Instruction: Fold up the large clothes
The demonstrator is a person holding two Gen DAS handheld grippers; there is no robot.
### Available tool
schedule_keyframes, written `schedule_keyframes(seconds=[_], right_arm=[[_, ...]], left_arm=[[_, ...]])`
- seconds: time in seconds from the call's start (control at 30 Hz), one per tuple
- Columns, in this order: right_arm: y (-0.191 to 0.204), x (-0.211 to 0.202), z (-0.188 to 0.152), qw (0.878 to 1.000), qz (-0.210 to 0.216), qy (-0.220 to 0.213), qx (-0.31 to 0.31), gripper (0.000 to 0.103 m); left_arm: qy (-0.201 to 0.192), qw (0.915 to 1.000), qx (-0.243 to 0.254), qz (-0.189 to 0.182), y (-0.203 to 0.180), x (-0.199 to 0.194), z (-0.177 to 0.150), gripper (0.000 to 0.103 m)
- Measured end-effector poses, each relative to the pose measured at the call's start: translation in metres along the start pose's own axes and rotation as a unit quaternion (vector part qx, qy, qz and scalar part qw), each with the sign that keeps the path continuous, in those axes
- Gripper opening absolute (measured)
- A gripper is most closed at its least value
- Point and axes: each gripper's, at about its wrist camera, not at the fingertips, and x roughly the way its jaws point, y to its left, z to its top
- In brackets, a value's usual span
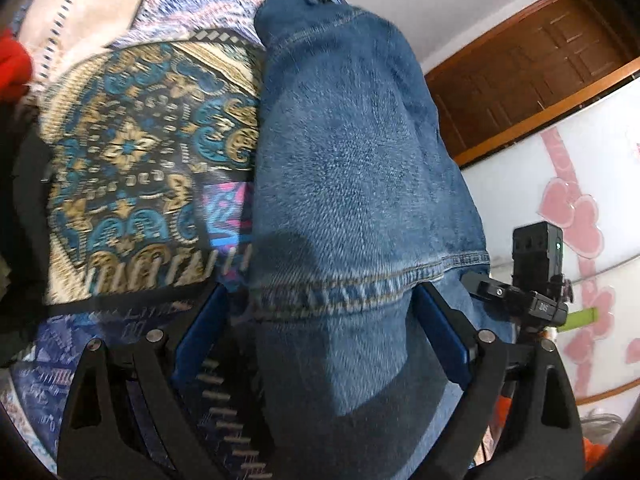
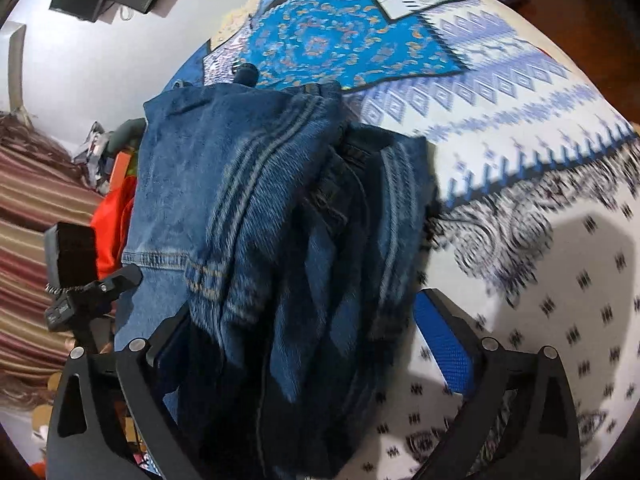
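Patterned bedspread [image 2: 500,128], 1 jeans [image 1: 360,160], 2 grippers open

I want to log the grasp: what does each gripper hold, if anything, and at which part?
Both grippers stand open around the blue jeans. The left gripper straddles a stitched seam; the right gripper straddles the bunched denim. Neither is clamped.

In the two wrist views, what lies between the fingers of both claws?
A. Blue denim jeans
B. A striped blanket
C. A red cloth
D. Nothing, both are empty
A. The blue denim jeans fill the gap of the left claw, and in the right wrist view the same folded denim sits between the spread fingers of the right claw, on the patterned bedspread.
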Motion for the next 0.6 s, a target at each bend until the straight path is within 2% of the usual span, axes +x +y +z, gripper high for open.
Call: schedule_keyframes(seconds=[0.13,0.27,0.3,0.37,0.4,0.43,0.47,0.53,0.6], right_arm=[[0.0,0.007,0.006,1.0,0.013,0.012,0.011,0.1],[0.004,0.009,0.008,1.0,0.01,0.024,0.016,0.098],[0.005,0.009,0.008,0.999,0.014,0.029,0.021,0.094],[0.006,0.005,0.009,0.999,0.017,0.033,0.027,0.082],[0.008,0.002,0.009,0.999,0.013,0.035,0.025,0.074],[0.013,-0.001,0.01,0.999,0.007,0.035,0.016,0.066],[0.018,-0.004,0.009,0.999,0.001,0.034,0.008,0.063],[0.029,-0.011,0.009,0.999,-0.014,0.028,-0.006,0.051],[0.045,-0.018,0.01,0.999,-0.029,0.024,-0.025,0.043]], left_arm=[[0.021,0.9993,0.005,-0.032,0.002,0.009,0.008,0.095],[0.04,0.9968,-0.03,-0.063,0.013,0.011,0.02,0.095],[0.044,0.9961,-0.038,-0.066,0.016,0.011,0.022,0.095],[0.049,0.9956,-0.042,-0.068,0.015,0.012,0.026,0.088],[0.051,0.995,-0.044,-0.074,0.015,0.011,0.026,0.072],[0.052,0.9945,-0.048,-0.078,0.012,0.01,0.025,0.07],[0.049,0.9952,-0.045,-0.071,0.01,0.009,0.027,0.069],[0.04,0.9979,-0.024,-0.045,-0.001,0.005,0.024,0.059],[0.028,0.9993,-0.003,-0.025,-0.02,-0.002,0.022,0.053]])
